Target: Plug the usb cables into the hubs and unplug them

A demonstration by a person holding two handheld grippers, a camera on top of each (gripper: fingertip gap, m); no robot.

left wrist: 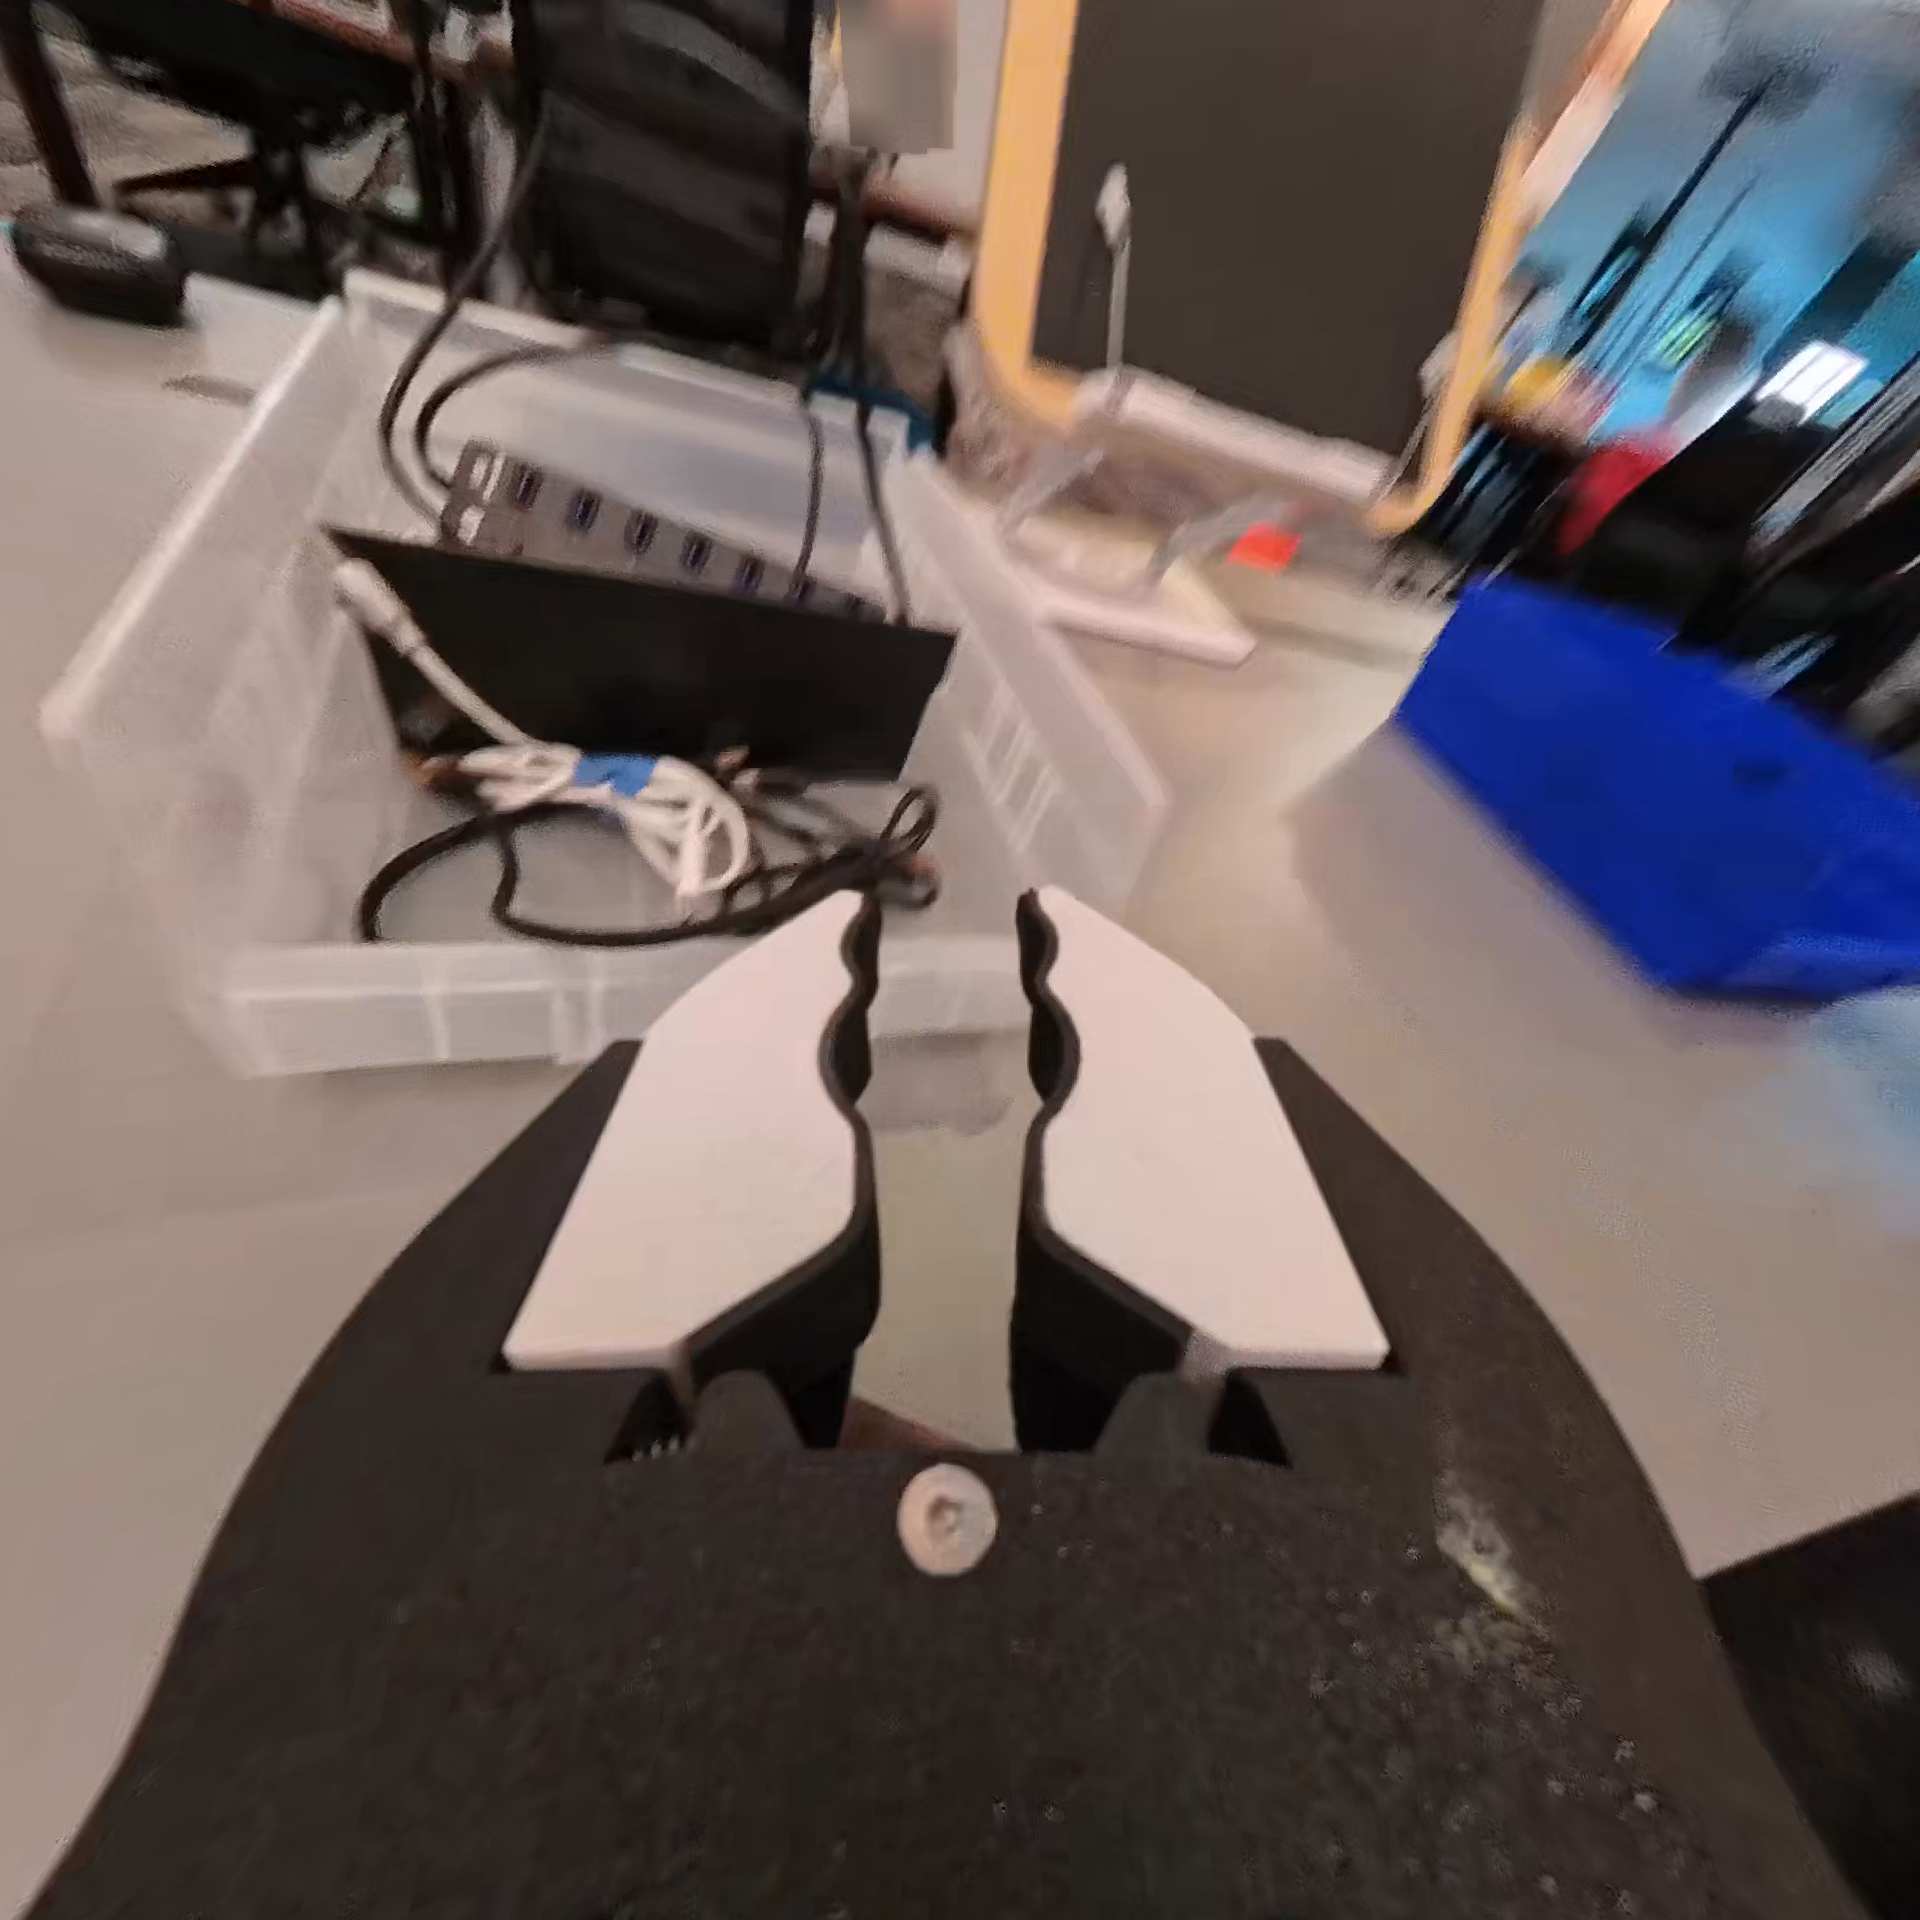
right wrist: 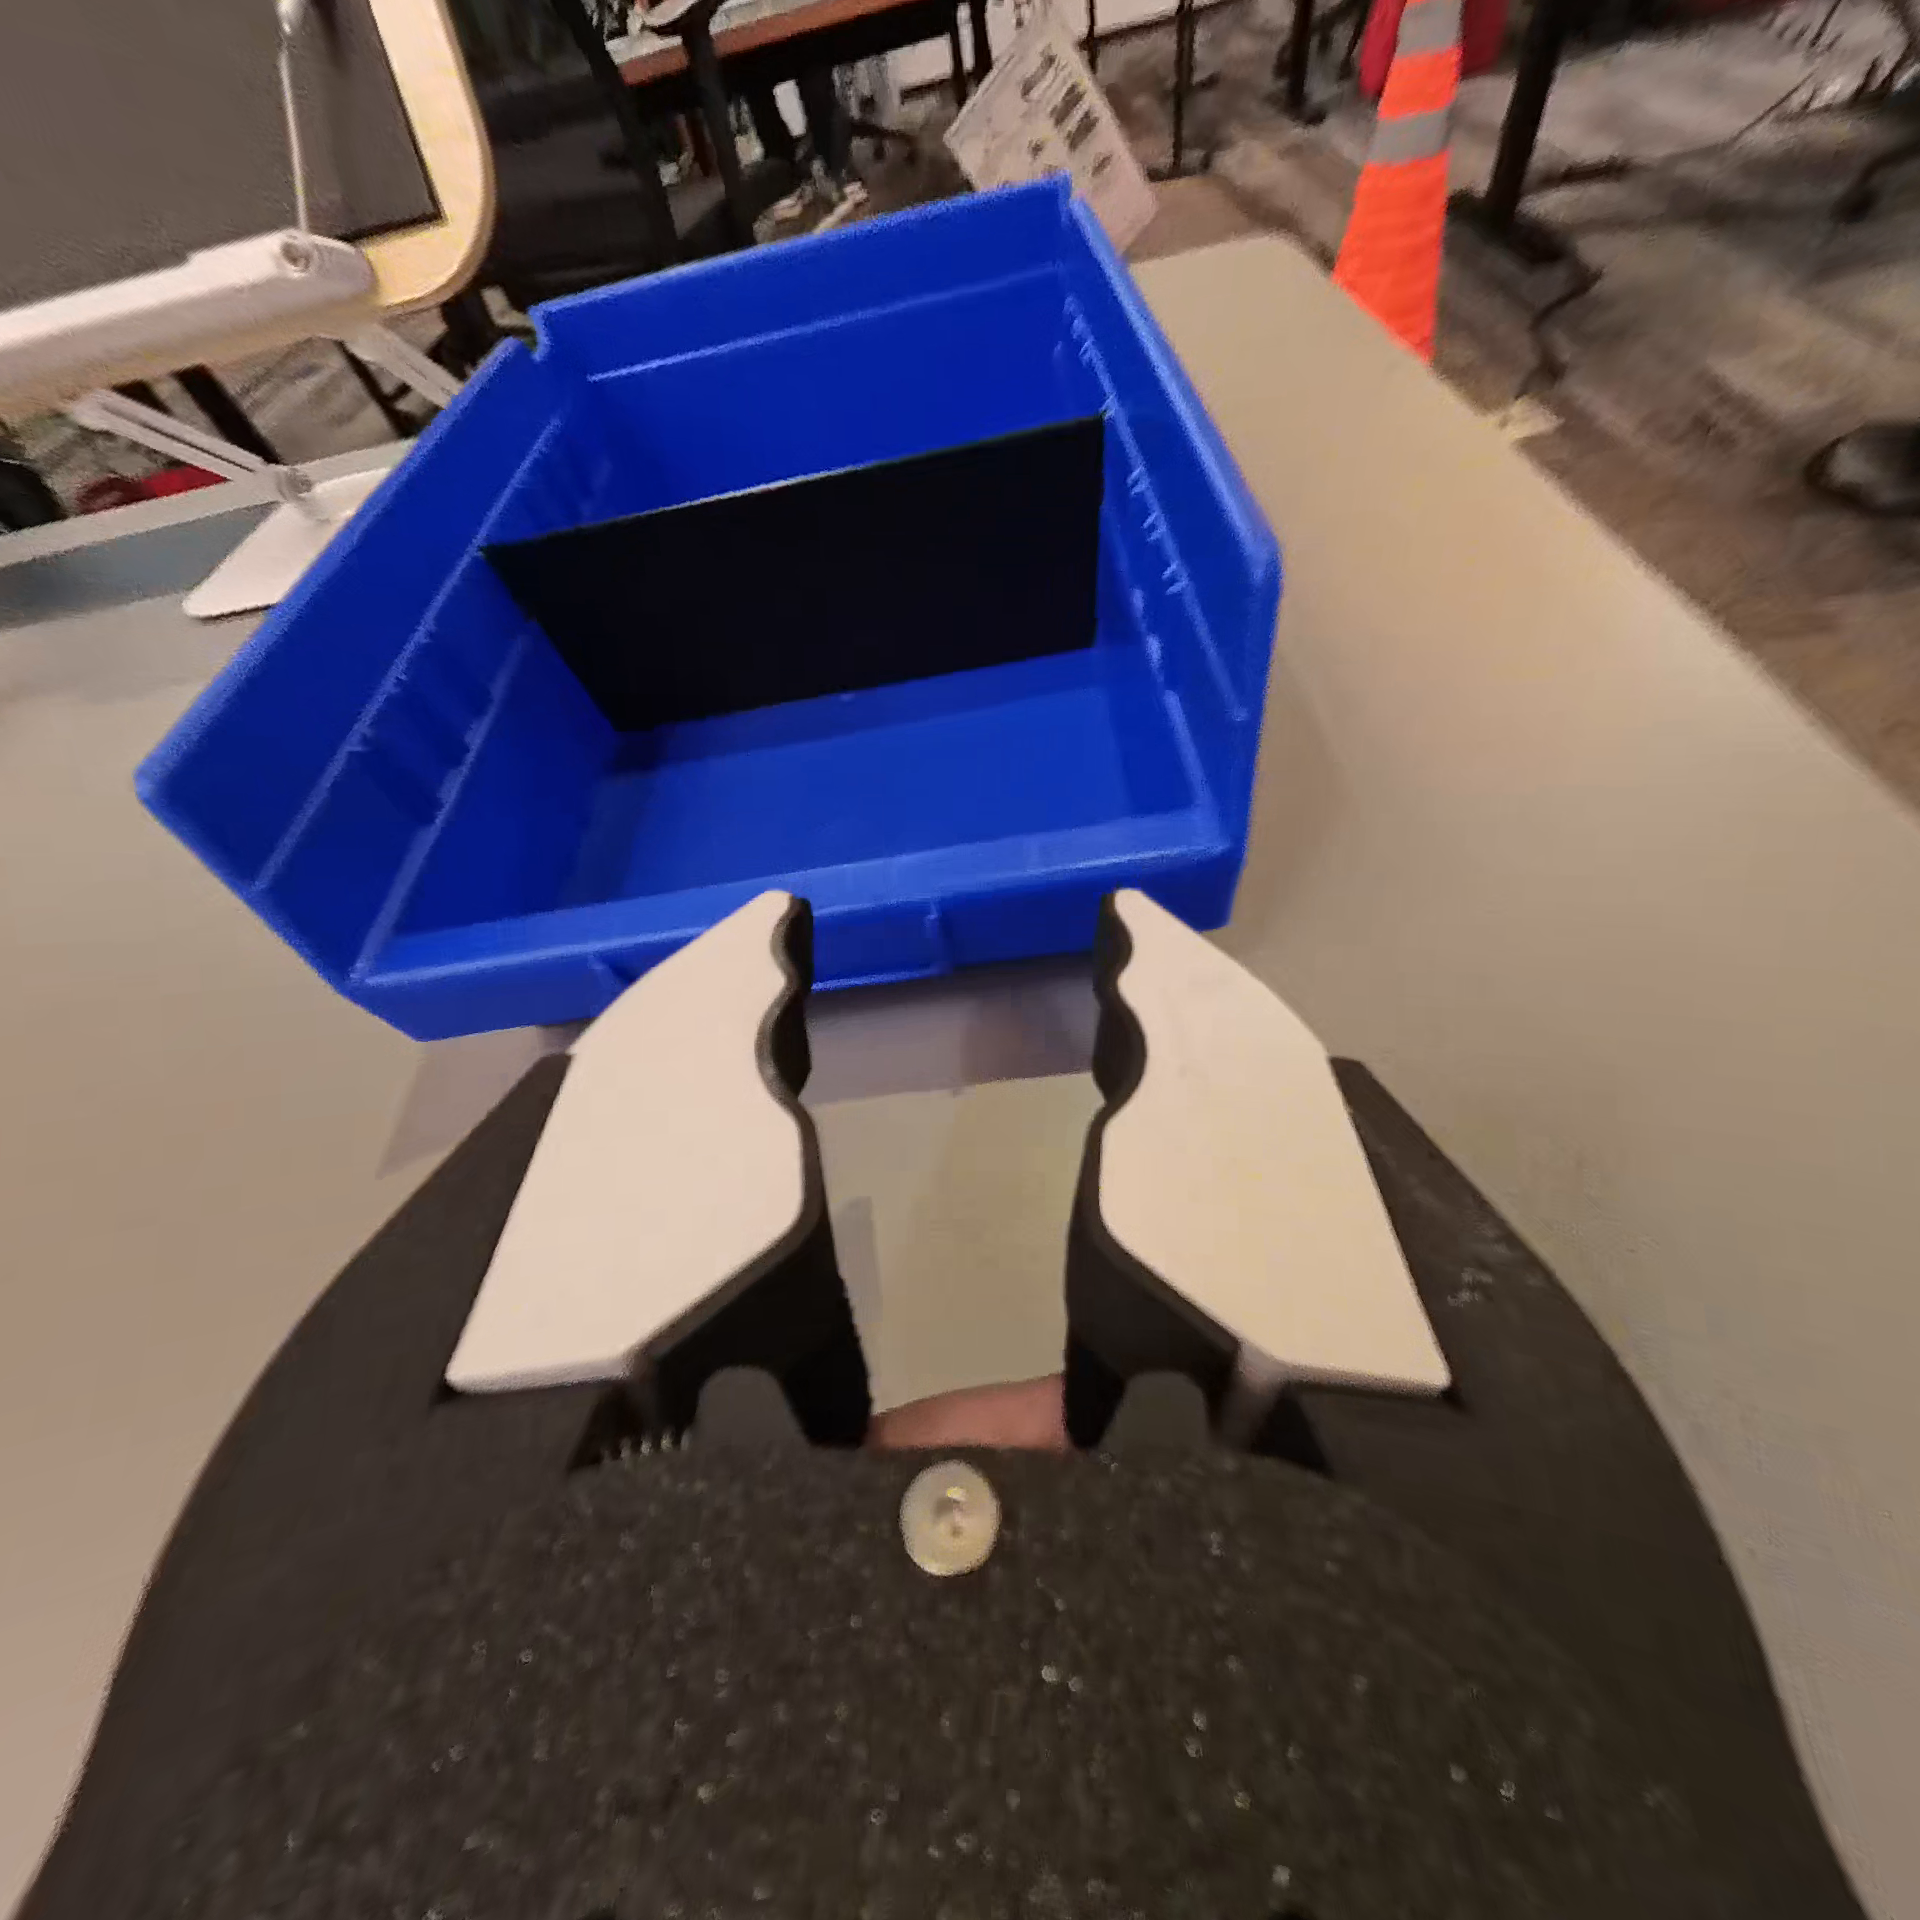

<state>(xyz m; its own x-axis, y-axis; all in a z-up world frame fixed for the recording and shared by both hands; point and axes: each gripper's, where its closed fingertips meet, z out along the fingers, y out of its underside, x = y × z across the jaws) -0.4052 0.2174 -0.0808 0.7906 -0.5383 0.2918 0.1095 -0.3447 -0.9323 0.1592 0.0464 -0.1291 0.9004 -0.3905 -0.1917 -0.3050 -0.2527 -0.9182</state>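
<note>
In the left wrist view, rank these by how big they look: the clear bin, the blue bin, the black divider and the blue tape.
1. clear bin
2. blue bin, cut off at the frame edge, so its rank is unsure
3. black divider
4. blue tape

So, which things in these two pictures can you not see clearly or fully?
- Left wrist view: the hub in the clear bin is blurred; whether the dark cables reach its ports cannot be told, and a black divider hides its lower part.
- Left wrist view: the blue bin is smeared and cut by the right edge.
- Right wrist view: the black divider hides the blue bin's far compartment.
- Right wrist view: no hub or cable shows.
</note>
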